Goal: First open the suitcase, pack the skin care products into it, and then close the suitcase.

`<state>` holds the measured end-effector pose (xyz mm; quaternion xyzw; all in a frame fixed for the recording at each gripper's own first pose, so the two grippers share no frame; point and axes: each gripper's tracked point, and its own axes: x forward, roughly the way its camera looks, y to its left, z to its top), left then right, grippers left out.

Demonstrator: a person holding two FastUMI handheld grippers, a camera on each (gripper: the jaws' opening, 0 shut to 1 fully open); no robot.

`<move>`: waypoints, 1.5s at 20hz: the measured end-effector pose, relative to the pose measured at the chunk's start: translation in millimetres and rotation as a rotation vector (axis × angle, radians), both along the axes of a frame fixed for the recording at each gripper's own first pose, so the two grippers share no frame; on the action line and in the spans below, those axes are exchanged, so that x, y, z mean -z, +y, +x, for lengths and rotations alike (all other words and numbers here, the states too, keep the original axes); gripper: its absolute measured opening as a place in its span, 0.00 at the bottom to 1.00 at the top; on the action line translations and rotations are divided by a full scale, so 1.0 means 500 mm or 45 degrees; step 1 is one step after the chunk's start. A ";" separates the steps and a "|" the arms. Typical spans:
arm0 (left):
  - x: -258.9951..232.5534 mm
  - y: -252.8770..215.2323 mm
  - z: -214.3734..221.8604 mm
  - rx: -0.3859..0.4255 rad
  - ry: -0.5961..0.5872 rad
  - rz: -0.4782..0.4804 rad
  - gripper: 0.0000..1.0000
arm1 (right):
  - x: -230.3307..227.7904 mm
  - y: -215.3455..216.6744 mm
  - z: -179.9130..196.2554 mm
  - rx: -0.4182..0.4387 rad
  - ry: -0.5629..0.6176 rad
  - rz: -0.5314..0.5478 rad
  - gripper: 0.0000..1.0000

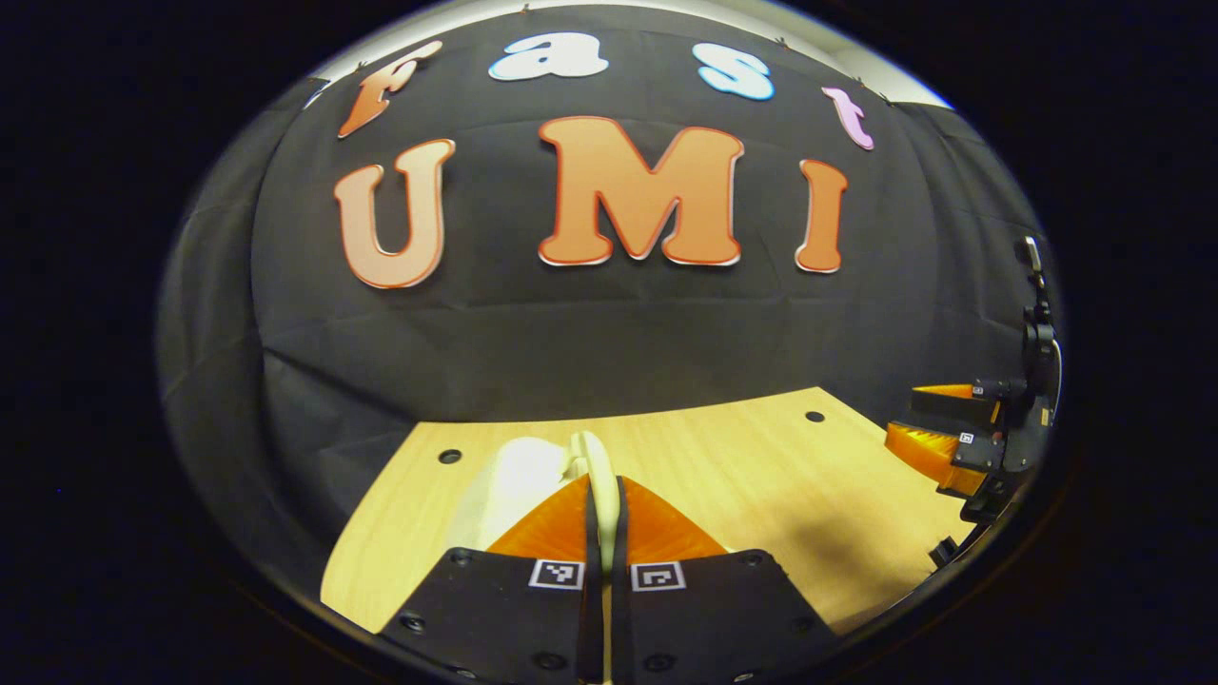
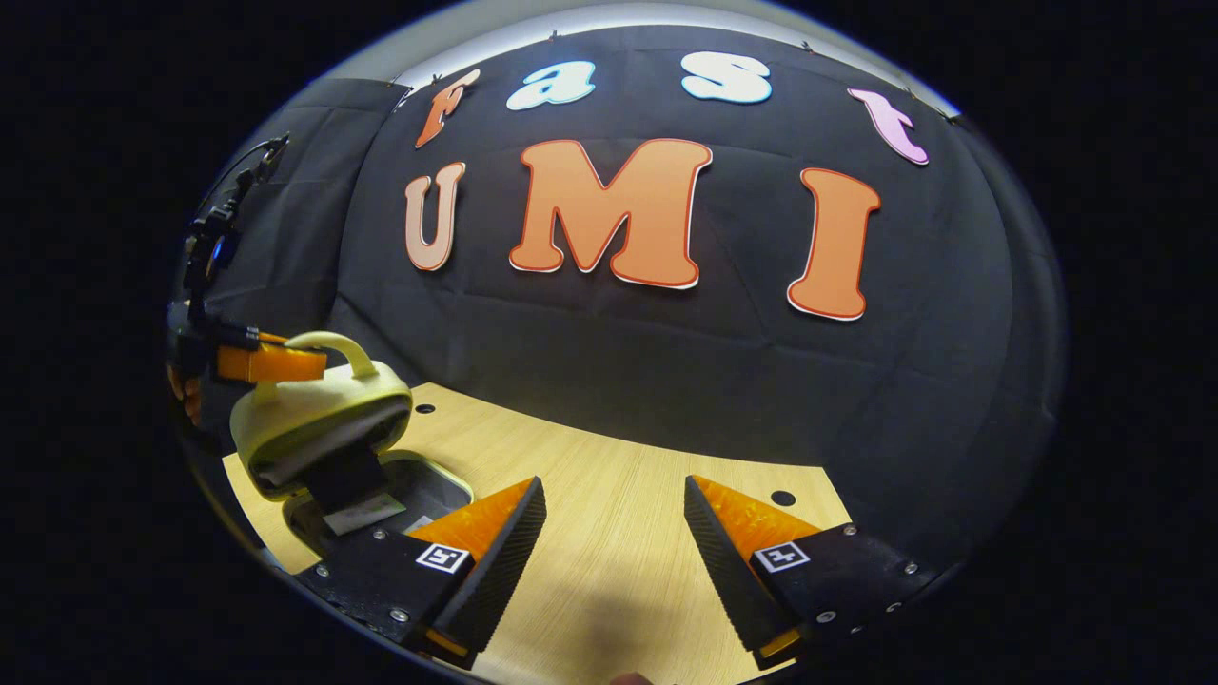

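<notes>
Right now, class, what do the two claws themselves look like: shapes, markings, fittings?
The left claw and right claw each have two wedge-shaped fingers mounted on black plates with screws; each plate carries a square black-and-white marker. The right claw's inner faces are ribbed.

light wood desk (image 2: 609, 533) with a few dark holes, small cream suitcase (image 2: 314, 428) sitting half-open near its corner.

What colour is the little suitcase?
Pale yellow suitcase, lid half open; clearest in the right gripper view.
</notes>
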<state>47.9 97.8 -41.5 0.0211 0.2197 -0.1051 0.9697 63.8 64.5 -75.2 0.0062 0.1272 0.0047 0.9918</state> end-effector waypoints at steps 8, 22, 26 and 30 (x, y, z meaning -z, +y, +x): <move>0.153 -0.166 -0.027 0.060 0.140 -0.004 0.05 | 0.023 -0.060 -0.037 0.028 0.021 0.036 0.93; 0.106 -0.241 -0.011 -0.020 0.039 0.002 0.51 | -0.014 -0.082 -0.031 0.000 -0.069 0.023 0.93; 0.044 -0.240 0.001 -0.059 -0.078 0.016 0.77 | -0.049 -0.070 -0.019 -0.019 -0.159 -0.013 0.93; -0.015 -0.243 0.007 -0.092 -0.198 0.003 0.88 | -0.066 -0.058 -0.010 -0.032 -0.204 -0.034 0.93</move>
